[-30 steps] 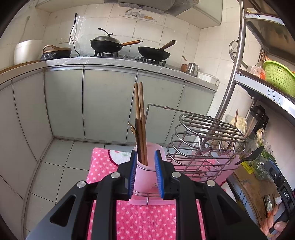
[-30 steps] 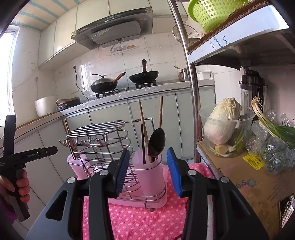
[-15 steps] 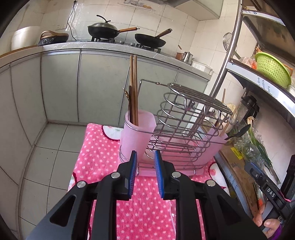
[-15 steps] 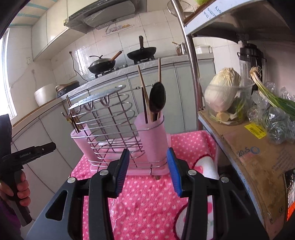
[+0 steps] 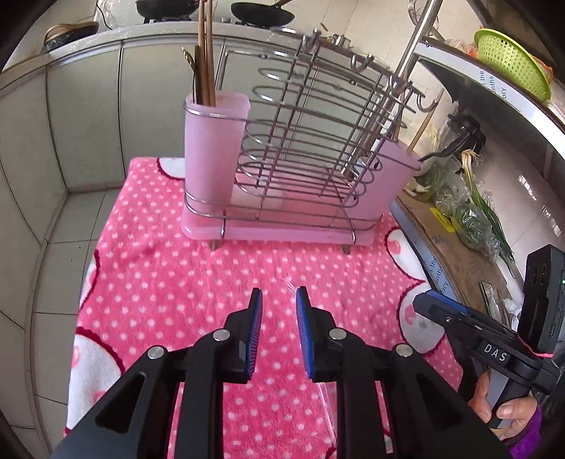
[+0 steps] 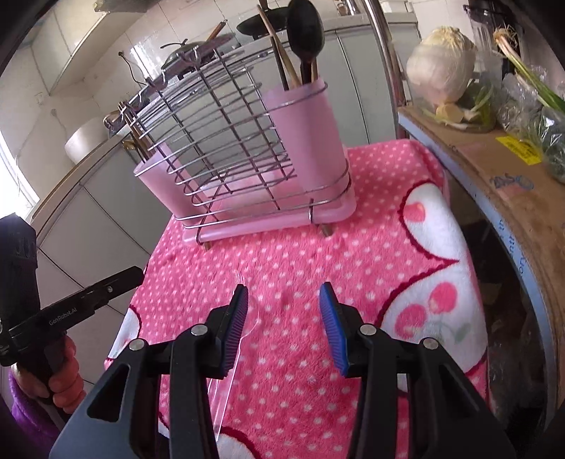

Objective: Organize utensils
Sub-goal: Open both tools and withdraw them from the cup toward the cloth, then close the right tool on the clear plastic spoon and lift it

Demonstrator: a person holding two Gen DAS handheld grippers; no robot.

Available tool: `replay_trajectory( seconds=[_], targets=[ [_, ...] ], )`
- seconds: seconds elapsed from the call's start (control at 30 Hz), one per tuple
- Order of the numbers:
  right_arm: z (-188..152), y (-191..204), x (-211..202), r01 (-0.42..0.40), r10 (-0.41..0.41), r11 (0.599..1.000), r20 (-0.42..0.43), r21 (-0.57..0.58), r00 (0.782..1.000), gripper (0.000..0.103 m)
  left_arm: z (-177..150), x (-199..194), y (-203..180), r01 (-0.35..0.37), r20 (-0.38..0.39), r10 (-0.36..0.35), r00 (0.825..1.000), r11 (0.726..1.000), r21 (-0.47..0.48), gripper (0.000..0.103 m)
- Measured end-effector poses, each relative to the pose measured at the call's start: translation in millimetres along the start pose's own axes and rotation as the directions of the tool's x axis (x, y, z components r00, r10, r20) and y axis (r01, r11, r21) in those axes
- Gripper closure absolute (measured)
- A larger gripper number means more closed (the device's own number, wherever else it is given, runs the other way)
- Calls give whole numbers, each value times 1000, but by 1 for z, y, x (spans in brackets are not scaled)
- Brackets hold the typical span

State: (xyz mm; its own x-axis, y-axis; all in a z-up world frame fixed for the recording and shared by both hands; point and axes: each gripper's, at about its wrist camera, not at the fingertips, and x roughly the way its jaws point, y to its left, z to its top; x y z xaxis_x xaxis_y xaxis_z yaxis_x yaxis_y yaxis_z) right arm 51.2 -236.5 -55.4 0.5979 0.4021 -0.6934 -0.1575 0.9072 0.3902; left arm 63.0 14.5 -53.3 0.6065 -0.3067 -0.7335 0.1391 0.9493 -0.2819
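A wire utensil rack with a pink cup at each end stands on a pink dotted cloth. The left cup holds wooden chopsticks. The right cup holds a black spoon and chopsticks. A clear plastic utensil lies on the cloth under my right gripper's left finger. My left gripper is empty, its jaws a narrow gap apart, well short of the rack. My right gripper is open and empty above the cloth.
A cardboard-covered shelf at the right holds a cabbage and greens. A metal shelf post rises behind the rack. Kitchen cabinets and a stove with pans lie beyond. A green basket sits on the upper shelf.
Both grippers pulled back from the rack and tilted down toward the cloth. The left gripper went from straddling the left cup to hanging free in front of it.
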Motion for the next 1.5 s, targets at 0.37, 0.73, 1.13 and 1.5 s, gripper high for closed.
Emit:
replay_trajectory(
  seconds=[0.37, 0.73, 1.13, 1.5],
  targets=[
    [-20, -10, 18, -113, 126, 989, -133, 101, 983, 60, -10, 49, -1, 45, -172, -63, 983, 994, -104, 85],
    [-32, -17, 36, -209, 254, 956, -228, 204, 940, 60, 5, 108, -8, 25, -297, -76, 952, 985, -172, 85],
    [-37, -11, 54, -275, 350, 920, -272, 279, 896, 60, 9, 121, 1, -7, -300, -56, 952, 979, -205, 100],
    [-28, 4, 91, -222, 313, 935, -352, 275, 882, 60, 4, 55, 23, 41, -185, -80, 979, 978, -204, 100]
  ],
)
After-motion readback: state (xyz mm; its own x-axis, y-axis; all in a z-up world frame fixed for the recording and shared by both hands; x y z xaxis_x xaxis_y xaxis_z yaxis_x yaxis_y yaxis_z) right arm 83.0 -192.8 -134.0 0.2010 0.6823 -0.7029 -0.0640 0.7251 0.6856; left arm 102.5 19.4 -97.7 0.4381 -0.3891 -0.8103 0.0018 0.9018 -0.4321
